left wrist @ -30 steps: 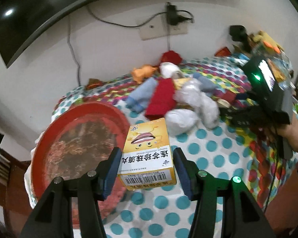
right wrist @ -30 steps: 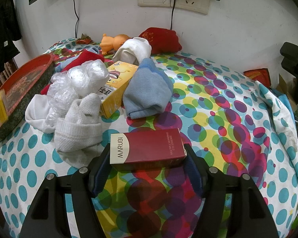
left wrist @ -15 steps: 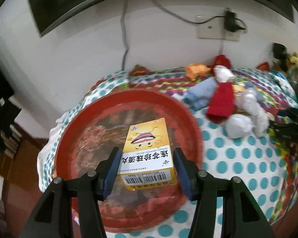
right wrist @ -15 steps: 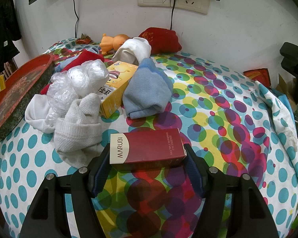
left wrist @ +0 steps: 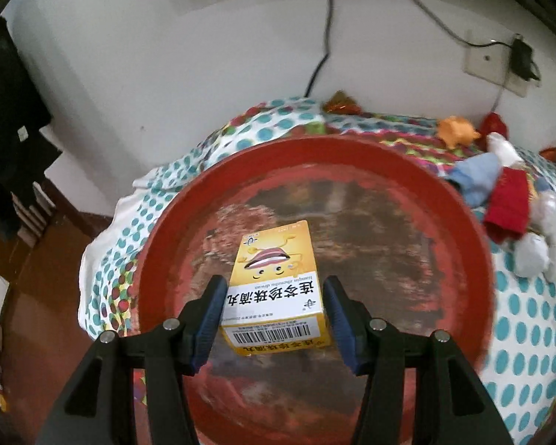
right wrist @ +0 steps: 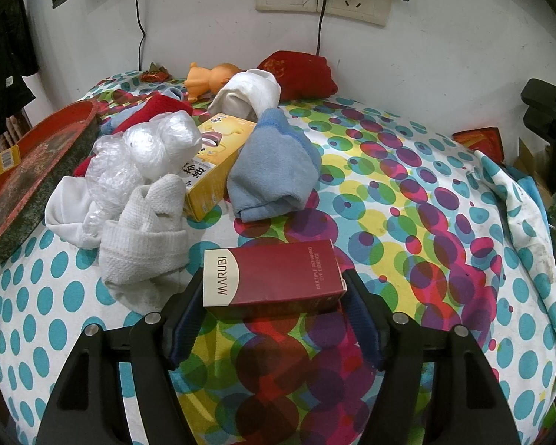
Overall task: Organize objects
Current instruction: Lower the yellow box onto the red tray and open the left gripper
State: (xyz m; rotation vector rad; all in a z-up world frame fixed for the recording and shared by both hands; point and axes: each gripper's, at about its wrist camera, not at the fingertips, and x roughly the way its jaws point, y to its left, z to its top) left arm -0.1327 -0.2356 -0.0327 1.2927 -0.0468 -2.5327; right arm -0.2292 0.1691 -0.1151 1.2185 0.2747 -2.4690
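Two boxes are sitting between two pairs of jaws. Nearest in the left wrist view, the left gripper [left wrist: 274,306] is clamping the yellow box [left wrist: 276,289] across its short width, so the box's long axis is running straight ahead along the fingers, barcode end toward the camera. It is hanging over the middle of the red tray [left wrist: 463,204], which is lying directly below and beyond, so the coming release seems to call only for lowering. Farther right on the spotted cloth [left wrist: 519,319], socks and wrapped bundles are piling up.

In the right wrist view, the right gripper [right wrist: 272,298] is straddling the maroon box [right wrist: 272,274], whose long axis is lying crosswise, from pad to pad. Its jaws have just been opening, and a slight gap is showing at the right pad, so the box looks released onto the cloth. Beyond it, a white sock [right wrist: 144,237], a blue sock [right wrist: 274,170] and a second yellow box [right wrist: 215,163] are waiting, nearer this hand than the left.
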